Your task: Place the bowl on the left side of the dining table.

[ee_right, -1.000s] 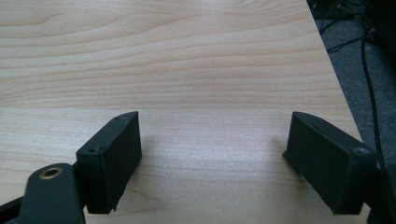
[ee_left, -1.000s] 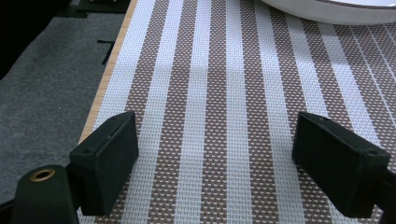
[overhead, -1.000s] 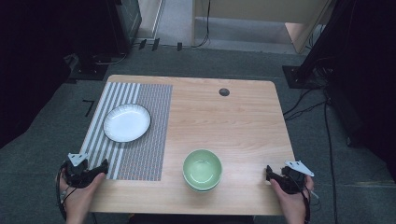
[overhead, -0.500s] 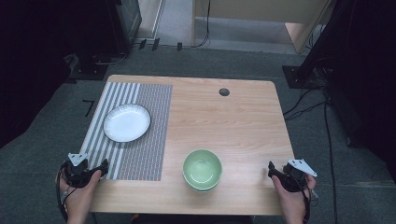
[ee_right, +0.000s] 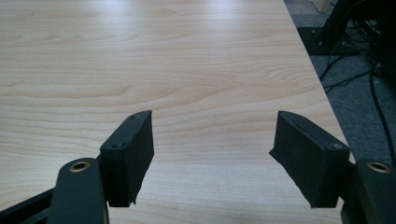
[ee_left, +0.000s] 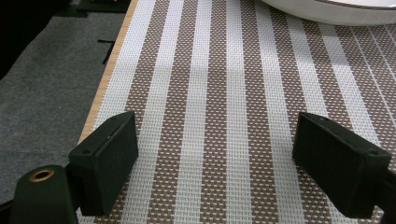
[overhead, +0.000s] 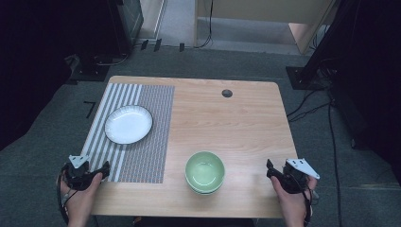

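A white plate [overhead: 128,124] lies on a striped placemat [overhead: 142,151] at the table's left. A green bowl [overhead: 204,171], stacked in another, stands near the front edge at the middle. My left gripper [overhead: 104,169] rests at the mat's near left corner, open, with bare mat [ee_left: 210,93] between its jaws [ee_left: 215,158] and the plate's rim [ee_left: 327,9] ahead. My right gripper [overhead: 269,168] hovers over the near right corner, well right of the bowl. Its jaws [ee_right: 215,149] have just been closing a little but stand open with nothing between them.
The wooden table [overhead: 227,123] has a small black round cap [overhead: 227,93] near its far edge. Bare wood [ee_right: 187,56] stretches ahead of the right gripper. Grey carpet, cables and dark stands surround the table.
The right gripper has lifted slightly at the near right corner. The left gripper, plate and bowl have stayed put.
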